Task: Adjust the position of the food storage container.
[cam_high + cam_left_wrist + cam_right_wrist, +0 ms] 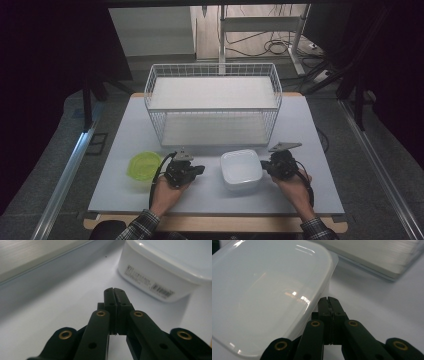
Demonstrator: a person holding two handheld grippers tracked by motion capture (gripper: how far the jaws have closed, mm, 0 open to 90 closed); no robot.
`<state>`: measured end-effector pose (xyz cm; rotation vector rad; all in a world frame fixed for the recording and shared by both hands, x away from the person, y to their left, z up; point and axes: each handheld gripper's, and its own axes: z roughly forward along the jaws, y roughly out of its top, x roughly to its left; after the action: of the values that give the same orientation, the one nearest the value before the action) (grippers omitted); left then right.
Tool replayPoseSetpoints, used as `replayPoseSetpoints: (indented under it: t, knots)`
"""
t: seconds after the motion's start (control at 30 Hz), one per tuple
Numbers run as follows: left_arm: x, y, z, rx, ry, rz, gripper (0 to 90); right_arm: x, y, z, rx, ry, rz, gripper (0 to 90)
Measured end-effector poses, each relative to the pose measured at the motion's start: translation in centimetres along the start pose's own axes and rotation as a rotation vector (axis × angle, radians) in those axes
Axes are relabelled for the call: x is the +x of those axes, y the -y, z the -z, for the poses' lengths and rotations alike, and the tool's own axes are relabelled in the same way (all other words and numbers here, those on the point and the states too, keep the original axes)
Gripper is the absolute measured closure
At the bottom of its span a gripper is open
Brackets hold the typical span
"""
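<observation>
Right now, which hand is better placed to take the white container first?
Probably the right. The right gripper, shut, is close against the white container; the left gripper, also shut, is farther from it, a strip of table between.

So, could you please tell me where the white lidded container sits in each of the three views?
High view: the white container sits low and centre-right on the table, between the two claws.
Left gripper view: upper right, its labelled side wall facing the shut left claw.
Right gripper view: it covers the left and centre, lid up, beside the shut right claw.
Shared landmark: the wire basket's base, a pale slab at upper left and upper right.
</observation>
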<state>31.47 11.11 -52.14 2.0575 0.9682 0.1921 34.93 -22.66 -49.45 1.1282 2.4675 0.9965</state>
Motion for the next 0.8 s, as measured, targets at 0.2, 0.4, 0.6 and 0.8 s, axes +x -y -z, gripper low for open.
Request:
replayPoseSetpoints:
  t: [0.2, 0.4, 0.6, 0.8]
  knots:
    - [-0.1, 0.2, -0.3, 0.014, -0.008, 0.018, 89.4, 2.3, -0.4, -0.6, 0.006, -0.062, 0.015, 89.8]
    - [-0.4, 0.5, -0.2, 0.032, -0.028, 0.012, 89.6, 4.6, -0.4, -0.6, 0.016, -0.092, 0.055, 89.8]
    - [-0.2, 0.8, 0.0, 0.032, -0.025, 0.027, 89.6, 5.5, -0.1, -0.5, 0.021, -0.109, 0.062, 89.7]
    - [-0.4, 0.9, 1.2, 0.029, -0.092, 0.002, 82.0, 5.4, -0.1, 0.0, 0.002, -0.045, 0.125, 81.0]
